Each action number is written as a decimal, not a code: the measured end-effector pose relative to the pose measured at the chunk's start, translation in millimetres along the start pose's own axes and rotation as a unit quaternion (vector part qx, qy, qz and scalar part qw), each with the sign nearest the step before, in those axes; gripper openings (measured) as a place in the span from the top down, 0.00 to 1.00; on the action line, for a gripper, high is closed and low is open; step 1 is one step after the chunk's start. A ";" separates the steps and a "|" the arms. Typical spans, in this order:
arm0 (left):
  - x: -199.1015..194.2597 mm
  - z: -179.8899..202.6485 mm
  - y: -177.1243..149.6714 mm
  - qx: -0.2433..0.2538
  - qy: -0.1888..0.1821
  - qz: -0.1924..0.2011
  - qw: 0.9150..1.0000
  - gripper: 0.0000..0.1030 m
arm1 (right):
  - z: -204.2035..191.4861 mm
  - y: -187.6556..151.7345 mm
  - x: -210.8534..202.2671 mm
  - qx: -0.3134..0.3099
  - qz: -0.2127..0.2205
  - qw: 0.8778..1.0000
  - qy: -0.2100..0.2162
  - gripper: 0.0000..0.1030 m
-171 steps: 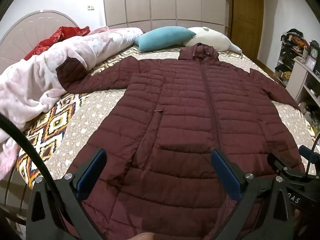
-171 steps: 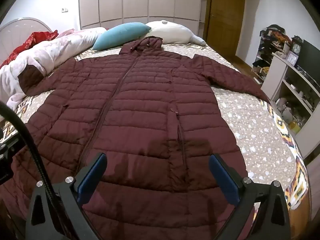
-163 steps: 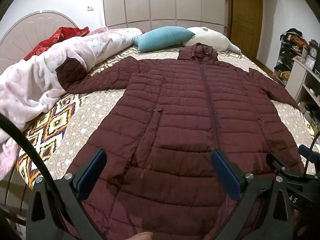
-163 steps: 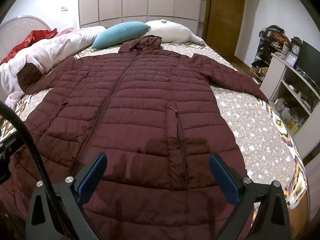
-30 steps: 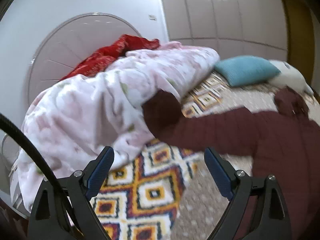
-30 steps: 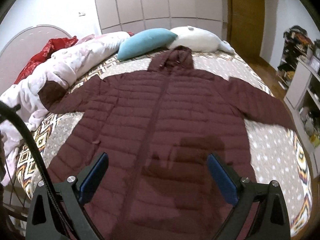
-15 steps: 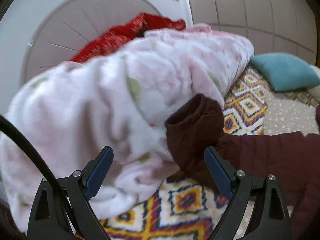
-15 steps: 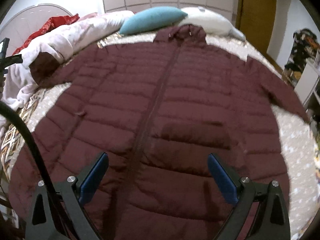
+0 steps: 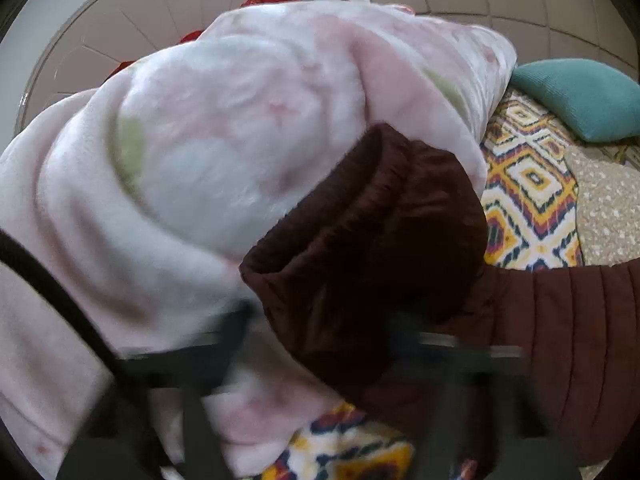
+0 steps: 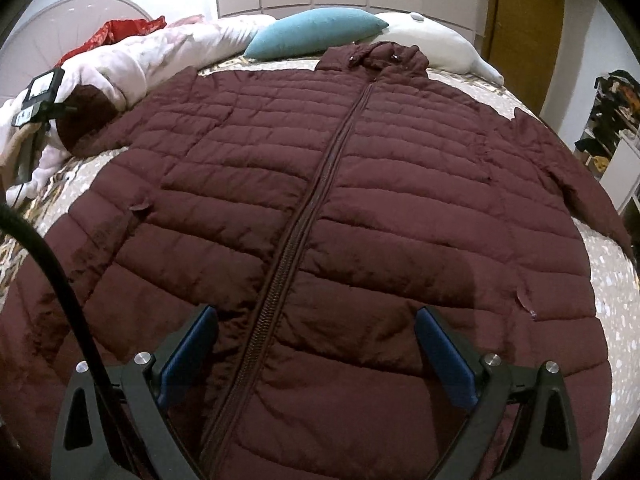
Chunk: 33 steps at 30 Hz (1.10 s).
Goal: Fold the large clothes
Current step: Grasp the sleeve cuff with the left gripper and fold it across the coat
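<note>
The left gripper (image 9: 320, 340) has swung from the hem to the quilted maroon puffer coat's (image 10: 340, 200) sleeve cuff (image 9: 360, 240) against the pink fleece blanket (image 9: 180, 160); its blurred jaws have just been closing around the cuff, grip unconfirmed. The right gripper (image 10: 316, 352) hovers open above the coat spread on the bed, so the sleeve fold looks imminent.

Maroon quilted hooded coat (image 10: 340, 208) spread flat face-up on bed (image 10: 612, 312), zipped, sleeves out; one cuff (image 9: 360, 240) against pink blanket (image 9: 200, 140).
</note>
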<state>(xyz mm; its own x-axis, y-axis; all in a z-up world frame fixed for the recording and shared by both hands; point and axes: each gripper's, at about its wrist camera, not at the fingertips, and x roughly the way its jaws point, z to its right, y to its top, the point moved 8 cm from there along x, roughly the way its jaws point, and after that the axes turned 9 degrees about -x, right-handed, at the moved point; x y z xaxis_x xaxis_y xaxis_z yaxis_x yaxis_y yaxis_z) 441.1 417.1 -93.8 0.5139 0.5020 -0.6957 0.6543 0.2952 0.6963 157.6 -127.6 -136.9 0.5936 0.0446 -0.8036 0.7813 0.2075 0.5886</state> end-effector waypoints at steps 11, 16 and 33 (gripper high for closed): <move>-150.6 11.0 -0.8 0.002 -0.116 0.040 0.992 0.95 | 1.4 -0.3 -1.2 0.012 0.018 1.000 0.015 0.01; -263.4 69.3 -14.7 0.047 -0.214 0.069 0.973 0.95 | 7.7 2.7 -11.6 0.038 0.037 0.998 0.046 0.05; -272.6 299.1 -275.3 0.173 -0.362 -0.128 0.907 0.92 | 77.2 30.8 -40.8 0.163 0.063 0.982 0.072 0.06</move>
<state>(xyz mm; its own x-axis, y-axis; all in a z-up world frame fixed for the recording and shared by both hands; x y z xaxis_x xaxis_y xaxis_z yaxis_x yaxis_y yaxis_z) 286.9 -44.1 -148.7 0.4678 -0.2486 -0.8482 0.8745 -0.0089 0.4849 172.4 -198.5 -79.2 0.6738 0.1932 -0.7132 0.7381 -0.1314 0.6617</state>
